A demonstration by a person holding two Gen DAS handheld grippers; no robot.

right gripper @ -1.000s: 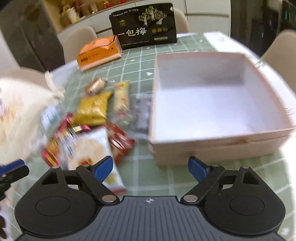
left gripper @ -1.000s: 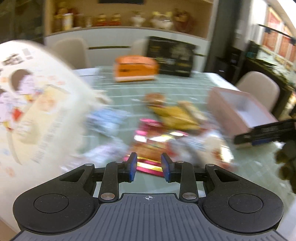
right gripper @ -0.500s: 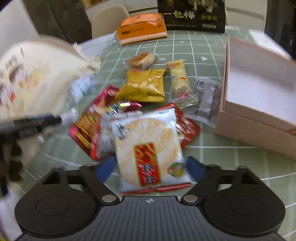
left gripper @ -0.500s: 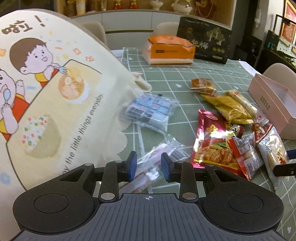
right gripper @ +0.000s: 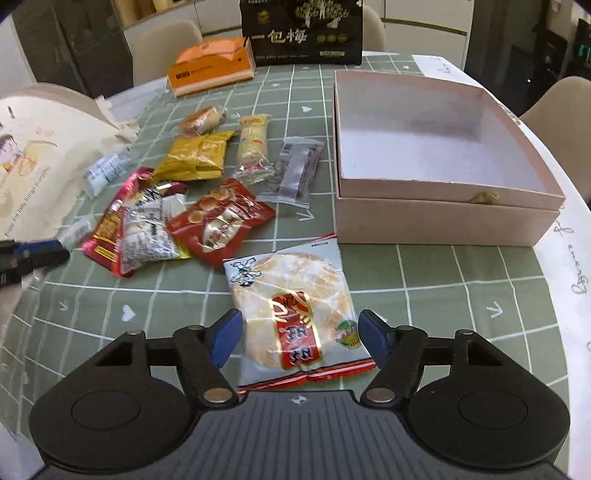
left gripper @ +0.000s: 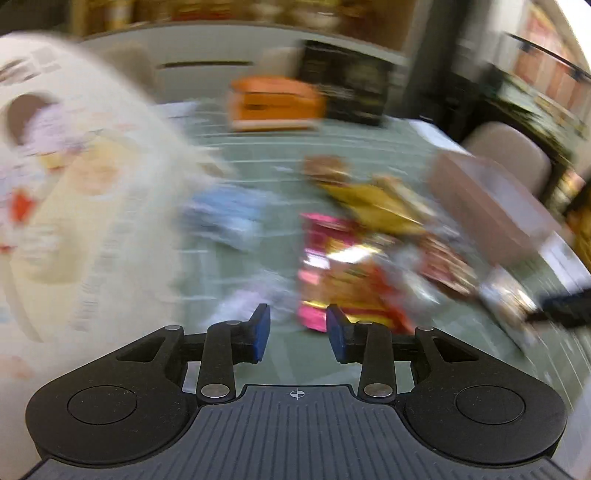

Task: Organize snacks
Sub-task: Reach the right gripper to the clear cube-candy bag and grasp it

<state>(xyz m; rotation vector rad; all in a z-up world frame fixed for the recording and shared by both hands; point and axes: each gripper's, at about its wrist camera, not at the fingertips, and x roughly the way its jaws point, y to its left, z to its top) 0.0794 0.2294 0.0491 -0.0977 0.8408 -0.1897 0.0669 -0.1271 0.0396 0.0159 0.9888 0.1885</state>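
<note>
Closing around a rice cracker packet (right gripper: 295, 314), the right claw (right gripper: 299, 334) has its blue pads on either flank of the wrapper, a sliver of gap on each side, so nothing is gripped. The packet lies flat on the green checked counter (right gripper: 443, 288), its near end between the pads. At one o'clock from it sits an open pink box (right gripper: 447, 218), bare inside. From ten to twelve o'clock spreads a litter of snacks: a red packet (right gripper: 221, 221), a yellow packet (right gripper: 197, 155), a small bun (right gripper: 203, 120), a long cracker stick (right gripper: 253, 144) and a clear sachet (right gripper: 297, 170), none of them lying between the cracker packet and the box. Farther back stand an orange carton (right gripper: 210, 68) and a black gift bag (right gripper: 301, 31). A printed cloth bag (right gripper: 40, 158) fills the nine o'clock edge. The left claw (left gripper: 298, 334), seen through heavy blur, is opening with nothing between its pads; a pink and gold packet (left gripper: 343, 280) lies just beyond them at twelve o'clock.
</note>
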